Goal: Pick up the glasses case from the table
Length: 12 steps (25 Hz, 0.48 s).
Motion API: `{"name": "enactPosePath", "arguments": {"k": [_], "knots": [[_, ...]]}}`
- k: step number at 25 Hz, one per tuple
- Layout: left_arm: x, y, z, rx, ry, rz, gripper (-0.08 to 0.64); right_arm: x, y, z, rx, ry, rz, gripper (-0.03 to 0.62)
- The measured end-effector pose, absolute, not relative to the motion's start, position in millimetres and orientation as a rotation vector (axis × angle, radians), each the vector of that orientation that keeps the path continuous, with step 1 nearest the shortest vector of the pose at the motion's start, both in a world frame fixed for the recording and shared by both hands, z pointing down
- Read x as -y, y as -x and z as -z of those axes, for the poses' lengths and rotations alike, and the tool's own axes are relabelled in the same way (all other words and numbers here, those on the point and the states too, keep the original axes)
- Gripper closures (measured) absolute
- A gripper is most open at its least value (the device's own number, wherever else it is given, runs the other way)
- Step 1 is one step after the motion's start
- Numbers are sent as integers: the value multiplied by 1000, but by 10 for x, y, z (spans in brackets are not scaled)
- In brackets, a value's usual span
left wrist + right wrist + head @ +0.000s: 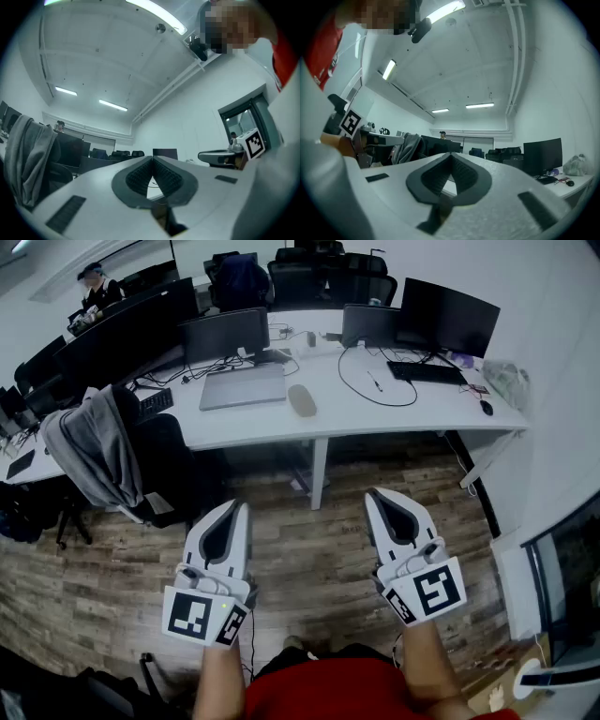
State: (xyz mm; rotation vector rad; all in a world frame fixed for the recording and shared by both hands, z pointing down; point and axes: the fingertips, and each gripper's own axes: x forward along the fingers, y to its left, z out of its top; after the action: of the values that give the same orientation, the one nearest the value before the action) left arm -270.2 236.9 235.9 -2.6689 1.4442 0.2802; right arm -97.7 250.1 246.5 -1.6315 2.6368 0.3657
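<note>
The glasses case (302, 399), a grey oval, lies on the white desk (375, 409) just right of a closed grey laptop (242, 387). Both grippers are held over the wooden floor, well short of the desk's near edge. My left gripper (242, 506) is shut with nothing between its jaws, and its tips point toward the desk. My right gripper (372, 493) is likewise shut and empty. In the left gripper view the left gripper's (152, 158) dark pads meet at the tip. The right gripper view shows the right gripper's (451, 154) pads closed together as well.
An office chair draped with a grey jacket (94, 451) stands left of the grippers. Monitors (448, 315), a keyboard (427, 372), a mouse (487, 408) and cables are on the desk. A desk leg (319, 474) stands ahead. A person (94, 287) sits far back left.
</note>
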Motion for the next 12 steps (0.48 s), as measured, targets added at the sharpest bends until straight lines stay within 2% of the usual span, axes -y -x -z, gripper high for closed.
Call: {"name": "enactPosePath", "arguments": {"k": [12], "knots": [[-2102,2993,-2577,-1431,2723,-324,550,-2363,1271,-2588,-2594,1670,-343,588]]}}
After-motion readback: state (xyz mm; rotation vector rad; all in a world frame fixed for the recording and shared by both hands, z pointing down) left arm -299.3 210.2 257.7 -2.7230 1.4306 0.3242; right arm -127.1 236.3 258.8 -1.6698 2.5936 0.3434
